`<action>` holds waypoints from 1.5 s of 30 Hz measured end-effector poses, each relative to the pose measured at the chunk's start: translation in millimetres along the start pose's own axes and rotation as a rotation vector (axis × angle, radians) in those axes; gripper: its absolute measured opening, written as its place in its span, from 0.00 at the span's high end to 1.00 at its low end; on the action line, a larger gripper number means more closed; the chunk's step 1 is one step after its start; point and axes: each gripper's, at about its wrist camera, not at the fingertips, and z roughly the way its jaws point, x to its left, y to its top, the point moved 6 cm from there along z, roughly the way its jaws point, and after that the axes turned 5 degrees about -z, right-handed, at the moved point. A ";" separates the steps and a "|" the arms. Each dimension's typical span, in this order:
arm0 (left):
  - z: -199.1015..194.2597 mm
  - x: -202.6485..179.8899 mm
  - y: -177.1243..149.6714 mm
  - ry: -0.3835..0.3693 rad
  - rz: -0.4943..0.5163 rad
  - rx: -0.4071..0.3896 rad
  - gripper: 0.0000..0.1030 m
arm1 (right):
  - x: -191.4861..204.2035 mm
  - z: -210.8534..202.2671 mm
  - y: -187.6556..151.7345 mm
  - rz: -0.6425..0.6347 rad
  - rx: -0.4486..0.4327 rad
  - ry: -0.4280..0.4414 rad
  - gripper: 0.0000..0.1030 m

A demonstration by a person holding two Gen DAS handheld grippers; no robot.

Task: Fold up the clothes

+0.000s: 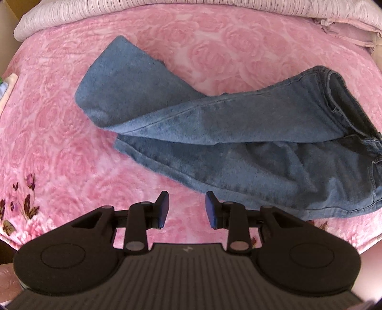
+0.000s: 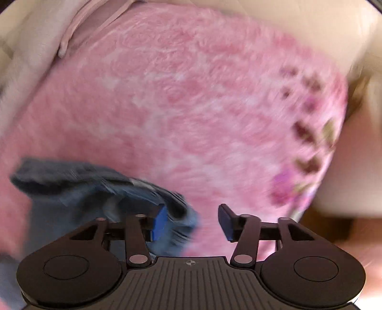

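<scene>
A pair of blue jeans (image 1: 214,128) lies crumpled on the pink rose-patterned blanket (image 1: 59,133), one leg folded back toward the far left and the waistband (image 1: 339,95) at the right. My left gripper (image 1: 187,209) hovers open just short of the jeans' near edge, nothing between its fingers. In the blurred right wrist view, the jeans' waist end (image 2: 100,190) bunches at the lower left, beside the left fingertip (image 2: 161,221). My right gripper (image 2: 193,221) is open, and part of the denim edge reaches into the gap.
A pale quilted duvet (image 1: 167,9) is piled along the far edge of the bed. The blanket's flowered border (image 1: 21,205) marks its near left edge, and the flowered border (image 2: 310,143) also runs down the right side. A small pale object (image 1: 8,85) lies at far left.
</scene>
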 end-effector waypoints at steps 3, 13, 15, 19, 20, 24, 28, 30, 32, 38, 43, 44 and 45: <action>3.3 4.6 -3.1 0.004 -0.006 0.013 0.72 | 26.6 -4.5 -18.9 -0.150 -0.010 0.004 0.48; 11.7 43.3 8.2 0.018 -0.123 0.014 0.72 | 121.0 -3.8 -38.4 -0.419 -0.057 0.134 0.48; 13.6 51.7 11.4 0.024 -0.144 0.013 0.72 | 141.3 -1.9 -31.2 -0.548 -0.121 0.092 0.48; 18.0 67.3 18.0 0.038 -0.185 0.012 0.72 | 176.2 17.9 -24.6 -0.833 -0.214 -0.001 0.48; 20.7 67.1 21.0 0.045 -0.189 0.012 0.72 | 183.0 24.9 -24.7 -0.904 -0.229 -0.027 0.48; 29.0 61.2 35.1 0.060 -0.202 0.008 0.72 | 195.2 55.1 -36.4 -1.166 -0.256 -0.136 0.47; 37.4 47.5 49.8 0.066 -0.196 0.007 0.72 | 196.9 76.1 -36.3 -1.294 -0.291 -0.124 0.51; 40.4 38.9 57.5 0.068 -0.185 0.005 0.72 | 192.0 71.1 -11.7 -1.140 -0.313 0.023 0.69; 42.0 31.3 64.2 0.068 -0.173 0.001 0.72 | 167.4 69.1 38.3 -0.699 -0.233 0.182 0.69; 46.5 29.6 82.3 0.075 -0.169 -0.004 0.72 | 66.0 91.3 80.7 0.218 -0.017 0.196 0.58; 52.1 53.7 93.5 0.078 -0.225 0.002 0.71 | 56.9 65.3 91.1 0.091 -0.094 0.095 0.49; 53.5 60.8 95.5 0.073 -0.246 0.005 0.71 | 63.1 60.4 90.0 0.010 -0.111 0.088 0.49; 54.7 68.4 97.0 0.064 -0.271 0.004 0.70 | 70.7 57.4 85.4 -0.075 -0.117 0.084 0.49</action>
